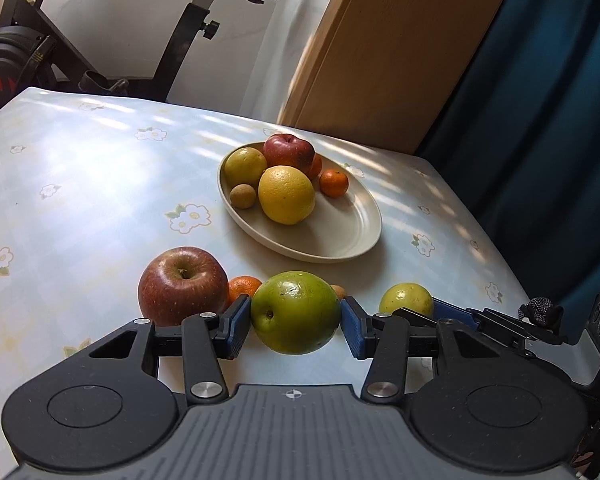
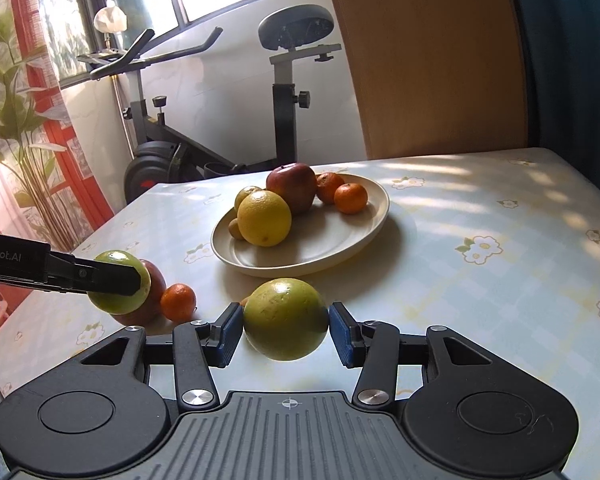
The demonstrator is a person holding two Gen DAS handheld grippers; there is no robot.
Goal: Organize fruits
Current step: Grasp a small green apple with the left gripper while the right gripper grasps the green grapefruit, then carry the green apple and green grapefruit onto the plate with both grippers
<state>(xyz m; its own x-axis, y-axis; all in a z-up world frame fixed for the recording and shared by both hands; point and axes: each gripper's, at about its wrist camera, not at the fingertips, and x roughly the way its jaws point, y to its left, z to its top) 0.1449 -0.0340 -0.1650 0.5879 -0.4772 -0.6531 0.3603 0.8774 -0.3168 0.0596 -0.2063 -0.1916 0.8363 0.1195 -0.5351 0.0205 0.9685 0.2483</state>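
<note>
Two grippers are seen, each closed on a round green fruit. The left gripper (image 1: 296, 322) is clamped on a large green fruit (image 1: 295, 312), with the blue pads (image 1: 239, 326) pressed against both of its sides; in the right wrist view the same fruit (image 2: 118, 282) is seen held clear of the table at the left of the scene. The right gripper (image 2: 286, 330) is clamped on a second green fruit (image 2: 286, 319), held between its blue pads near the camera. A cream oval plate (image 1: 340, 236) is set on the floral tablecloth (image 1: 80, 184) farther off, and fruit is gathered at its far left part: a red apple (image 1: 289, 151), a yellow-green fruit (image 1: 245, 167), a large yellow citrus (image 1: 286, 194), a small brown fruit (image 1: 243, 196) and a mandarin (image 1: 334, 183), with another orange fruit partly hidden behind the apple. The near right part of the plate is bare. On the cloth near the left gripper a second red apple (image 1: 182, 286) is seen, and a loose mandarin (image 1: 245, 286) lies just to its right, partly hidden by the gripper finger. A small brownish fruit (image 1: 338, 292) is glimpsed behind the held fruit. An exercise bike (image 2: 220, 120) stands beyond the far edge of the table, and a wooden panel (image 2: 432, 60) rises at the far right.
</note>
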